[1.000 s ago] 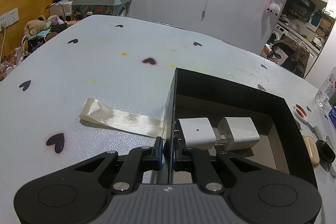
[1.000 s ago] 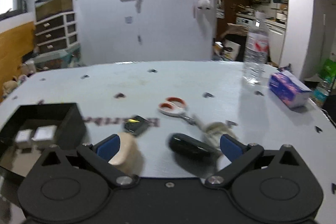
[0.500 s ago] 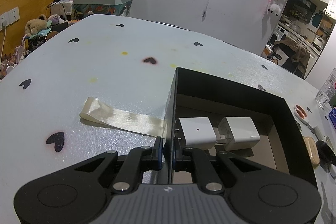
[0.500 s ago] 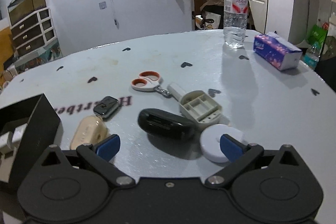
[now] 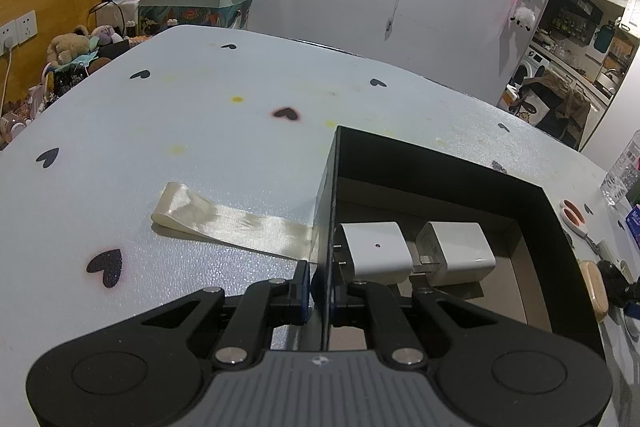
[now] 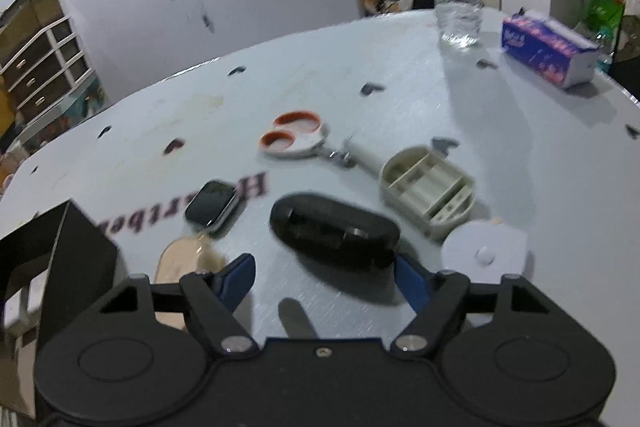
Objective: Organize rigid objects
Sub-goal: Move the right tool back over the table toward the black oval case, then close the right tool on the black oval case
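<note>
1. The black case (image 6: 334, 233), an oval hard object, lies on the counter (image 6: 360, 99) directly ahead of the right tool (image 6: 326, 277), among the loose items at the counter's near side. Its long axis runs from upper left to lower right in the right wrist view, roughly across the tool's line, one rounded end toward the smartwatch (image 6: 212, 205) and the other toward the white disc (image 6: 482, 253).
2. Right tool: jaws closing, partly open. The case sits just beyond the blue pads, not yet between them; nothing is held.
3. Left tool (image 5: 318, 285): closed on the left wall of the black box (image 5: 440, 167), one pad outside and one inside, steadying it. Two white chargers (image 5: 412, 253) lie inside, against the near left corner.
4. Judgement on the step in hand: the case appears to be the target. A grip across its short width would be the sounder one; the tool should advance until the pads flank the middle before closing fully, or it may push the case away.
5. Hazards nearby: the beige case (image 6: 188, 257) touches the left pad's side, and the open battery holder (image 6: 428, 187) and scissors (image 6: 294, 139) lie just behind.
6. A ribbon strip (image 5: 228, 223) lies outside the box's left wall.
</note>
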Demonstrator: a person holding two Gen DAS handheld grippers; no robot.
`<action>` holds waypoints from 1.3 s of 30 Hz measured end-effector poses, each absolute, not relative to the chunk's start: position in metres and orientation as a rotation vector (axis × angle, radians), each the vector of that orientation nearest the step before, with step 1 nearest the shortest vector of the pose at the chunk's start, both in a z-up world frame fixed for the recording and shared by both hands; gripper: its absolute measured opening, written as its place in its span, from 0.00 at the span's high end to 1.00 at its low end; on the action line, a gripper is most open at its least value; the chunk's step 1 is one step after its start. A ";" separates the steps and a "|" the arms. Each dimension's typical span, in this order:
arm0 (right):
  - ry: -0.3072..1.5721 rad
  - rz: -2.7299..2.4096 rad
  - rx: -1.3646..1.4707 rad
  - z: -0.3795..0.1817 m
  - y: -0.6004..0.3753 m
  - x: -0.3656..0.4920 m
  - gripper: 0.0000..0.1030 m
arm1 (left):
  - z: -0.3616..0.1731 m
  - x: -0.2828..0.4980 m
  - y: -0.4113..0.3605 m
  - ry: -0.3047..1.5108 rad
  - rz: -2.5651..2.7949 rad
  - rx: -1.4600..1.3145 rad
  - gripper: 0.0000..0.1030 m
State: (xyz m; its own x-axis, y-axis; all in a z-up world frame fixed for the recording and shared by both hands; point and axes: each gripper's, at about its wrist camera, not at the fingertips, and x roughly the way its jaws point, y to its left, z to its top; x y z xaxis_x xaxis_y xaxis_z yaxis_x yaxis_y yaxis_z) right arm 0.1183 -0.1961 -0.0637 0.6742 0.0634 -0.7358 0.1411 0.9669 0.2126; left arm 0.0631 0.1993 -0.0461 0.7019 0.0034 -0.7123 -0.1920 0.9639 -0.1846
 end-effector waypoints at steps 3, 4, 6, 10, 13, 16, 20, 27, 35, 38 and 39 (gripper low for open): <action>0.837 -0.047 0.294 -0.064 -0.197 0.118 0.19 | -0.047 0.063 0.200 0.788 0.110 -0.254 0.91; 0.842 -0.054 0.319 -0.064 -0.198 0.119 0.16 | -0.048 0.063 0.200 0.788 0.109 -0.255 0.91; 0.850 -0.068 0.378 -0.063 -0.204 0.123 0.15 | -0.048 0.063 0.200 0.788 0.108 -0.259 0.91; 0.843 -0.150 0.455 -0.061 -0.217 0.132 0.21 | -0.049 0.063 0.201 0.788 0.108 -0.261 0.91; 0.844 -0.155 0.499 -0.062 -0.224 0.139 0.24 | -0.049 0.063 0.201 0.789 0.109 -0.262 0.91; 0.848 -0.145 0.525 -0.064 -0.225 0.144 0.25 | -0.050 0.063 0.200 0.794 0.110 -0.264 0.91; 0.852 -0.143 0.579 -0.064 -0.227 0.146 0.26 | -0.052 0.063 0.200 0.799 0.112 -0.267 0.91; 0.852 -0.124 0.595 -0.069 -0.229 0.155 0.19 | -0.052 0.063 0.199 0.804 0.114 -0.267 0.91; 0.934 0.078 0.478 -0.062 -0.207 0.151 0.27 | -0.052 0.063 0.199 0.805 0.114 -0.268 0.91; 0.930 0.125 0.418 -0.055 -0.197 0.144 0.28 | -0.053 0.063 0.199 0.805 0.117 -0.267 0.91; 0.925 0.118 0.408 -0.054 -0.196 0.142 0.28 | -0.053 0.062 0.199 0.804 0.116 -0.267 0.91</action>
